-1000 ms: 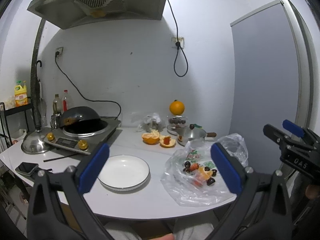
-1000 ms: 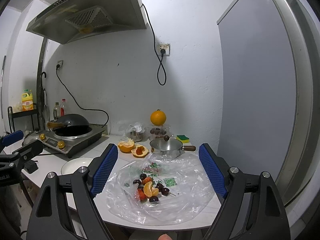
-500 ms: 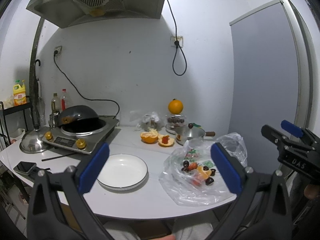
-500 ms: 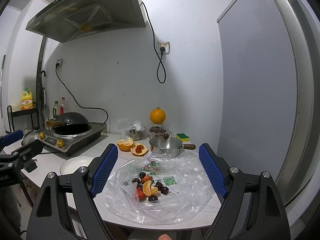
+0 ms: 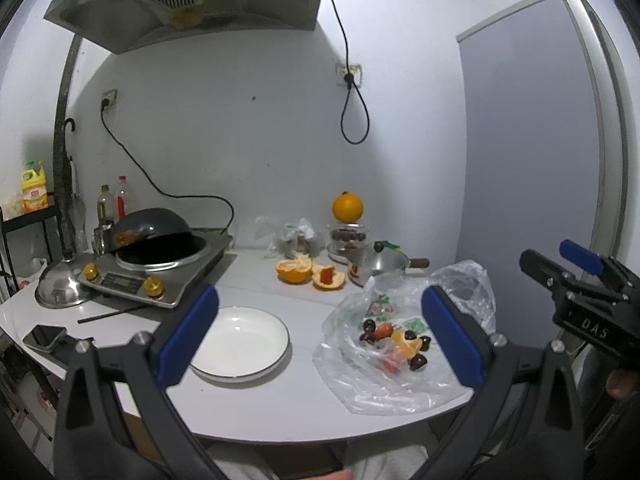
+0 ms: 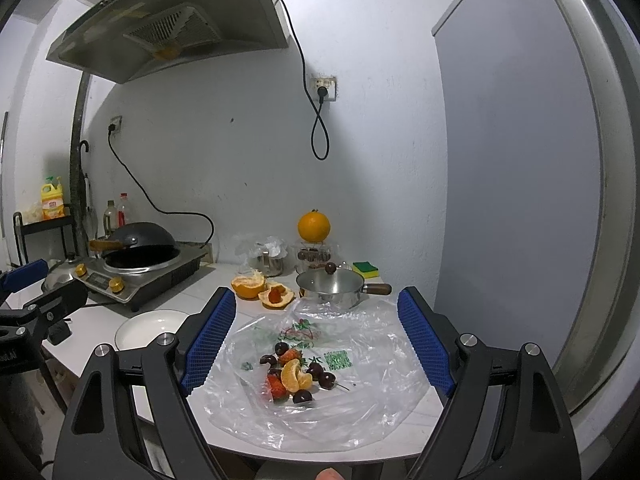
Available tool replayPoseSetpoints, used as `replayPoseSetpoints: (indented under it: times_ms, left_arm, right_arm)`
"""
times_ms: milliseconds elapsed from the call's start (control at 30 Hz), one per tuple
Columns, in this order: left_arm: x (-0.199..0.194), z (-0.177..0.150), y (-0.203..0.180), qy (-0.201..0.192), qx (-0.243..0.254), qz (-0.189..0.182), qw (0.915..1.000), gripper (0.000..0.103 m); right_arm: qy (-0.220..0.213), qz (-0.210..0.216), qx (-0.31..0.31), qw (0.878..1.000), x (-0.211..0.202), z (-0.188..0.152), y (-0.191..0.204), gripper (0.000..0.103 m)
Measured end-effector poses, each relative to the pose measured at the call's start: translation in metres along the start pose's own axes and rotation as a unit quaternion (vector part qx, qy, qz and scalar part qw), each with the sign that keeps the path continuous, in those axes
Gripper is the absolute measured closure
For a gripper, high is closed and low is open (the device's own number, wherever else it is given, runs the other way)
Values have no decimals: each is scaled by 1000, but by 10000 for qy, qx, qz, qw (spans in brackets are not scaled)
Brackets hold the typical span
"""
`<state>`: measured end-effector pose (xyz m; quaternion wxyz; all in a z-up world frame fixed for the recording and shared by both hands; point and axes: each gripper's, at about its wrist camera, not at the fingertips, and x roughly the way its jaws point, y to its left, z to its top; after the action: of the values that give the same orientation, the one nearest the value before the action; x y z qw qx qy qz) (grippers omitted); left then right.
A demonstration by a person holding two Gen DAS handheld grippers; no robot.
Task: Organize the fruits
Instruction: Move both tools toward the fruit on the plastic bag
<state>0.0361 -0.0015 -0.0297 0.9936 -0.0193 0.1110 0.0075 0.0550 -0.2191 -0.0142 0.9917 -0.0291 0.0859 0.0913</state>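
A clear plastic bag [image 6: 360, 364] lies flat on the white counter with a pile of fruit on it: an orange segment [image 6: 295, 376], strawberries [image 6: 290, 357] and dark cherries [image 6: 326, 379]. The pile also shows in the left wrist view [image 5: 398, 346]. An empty white plate [image 5: 240, 344] sits left of the bag, also seen in the right wrist view [image 6: 150, 328]. My left gripper [image 5: 318, 336] is open and empty, in front of the counter. My right gripper [image 6: 316, 346] is open and empty, above the bag's near side.
Peeled orange halves [image 6: 262, 290], a small steel pan [image 6: 332, 288], a whole orange [image 6: 314, 227] on a jar, and a sponge [image 6: 365, 269] stand behind the bag. An induction cooker with a wok [image 5: 154, 254], a lid [image 5: 60, 284] and a phone [image 5: 44, 336] are at left.
Both grippers have drifted slightly toward the counter; the scene looks a little nearer. Both stay open and nothing on the counter has moved.
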Motion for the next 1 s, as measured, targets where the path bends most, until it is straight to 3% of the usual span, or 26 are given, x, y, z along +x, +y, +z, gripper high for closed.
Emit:
replayPoseSetpoints:
  times_ms: [467, 1000]
  left_arm:
    - [59, -13, -42, 525, 401, -43, 9978, 1]
    - [146, -62, -114, 1321, 1116, -344, 9843, 1]
  right_arm:
    - [293, -33, 143, 9995, 48, -24, -43, 17]
    - [899, 260, 196, 9954, 105, -71, -90, 17]
